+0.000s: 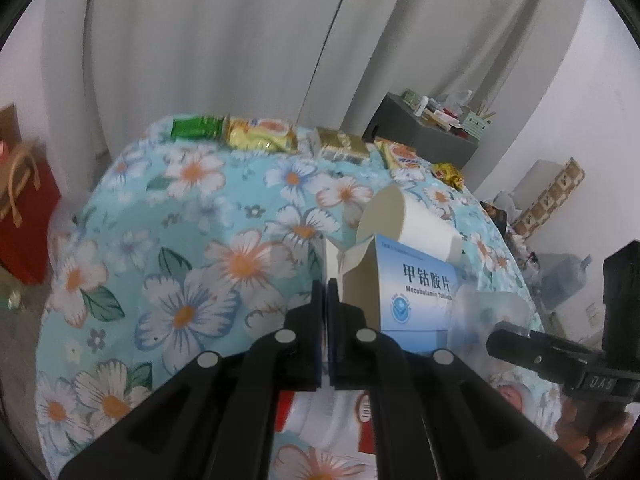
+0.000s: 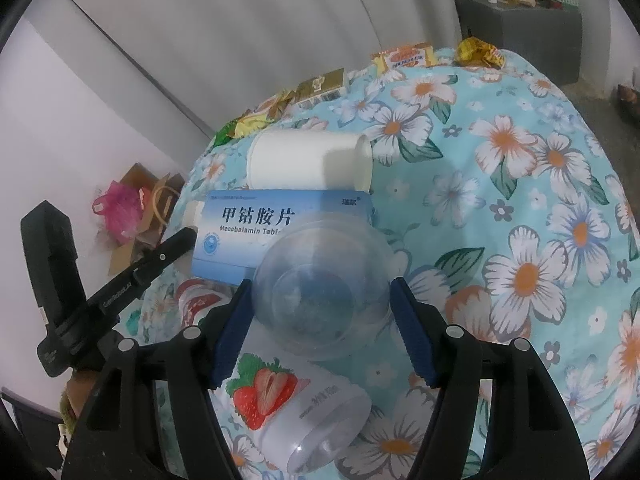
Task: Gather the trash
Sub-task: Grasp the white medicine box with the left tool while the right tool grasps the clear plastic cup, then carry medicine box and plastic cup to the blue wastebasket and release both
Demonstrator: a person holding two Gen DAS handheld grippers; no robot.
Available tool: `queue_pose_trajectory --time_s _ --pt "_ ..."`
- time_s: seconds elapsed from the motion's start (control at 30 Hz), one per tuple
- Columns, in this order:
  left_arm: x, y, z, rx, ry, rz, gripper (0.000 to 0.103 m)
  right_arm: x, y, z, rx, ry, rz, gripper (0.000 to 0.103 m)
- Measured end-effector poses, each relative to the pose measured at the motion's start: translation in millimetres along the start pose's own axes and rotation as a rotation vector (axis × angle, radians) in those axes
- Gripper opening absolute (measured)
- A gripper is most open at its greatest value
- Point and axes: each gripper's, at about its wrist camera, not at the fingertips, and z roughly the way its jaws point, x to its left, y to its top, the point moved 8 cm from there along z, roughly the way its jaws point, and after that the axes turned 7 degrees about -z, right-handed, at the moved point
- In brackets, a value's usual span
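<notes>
My left gripper (image 1: 326,300) is shut on the white end flap of a blue medicine box (image 1: 416,296), seen also in the right wrist view (image 2: 256,228). A white paper cup (image 1: 412,224) lies on its side behind the box (image 2: 308,160). My right gripper (image 2: 322,328) is closed around a clear plastic cup (image 2: 324,284), its blue pads (image 2: 234,332) against the cup's sides. A strawberry yogurt cup (image 2: 304,412) lies on its side under the right gripper.
The table has a floral blue cloth (image 1: 192,240). Snack wrappers (image 1: 260,134), a gold box (image 1: 340,144) and a green wrapper (image 1: 196,128) line its far edge. A grey cabinet (image 1: 424,132) stands behind. A red bag (image 1: 24,208) sits on the floor at left.
</notes>
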Motion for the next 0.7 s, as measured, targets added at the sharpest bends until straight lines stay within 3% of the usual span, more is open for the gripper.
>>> queue_pose_trajectory --time_s 0.3,0.7 --pt "-19.2 1.0 -18.9 -0.066 0.009 0.076 0.001 -3.5 -1.4 -17.2 -0.03 0.007 0.0 0.064" --pt "-44.5 0.2 -48.3 -0.135 -0.038 0.119 0.001 -6.6 -4.4 -45.4 -0.076 0.006 0.003 0.063"
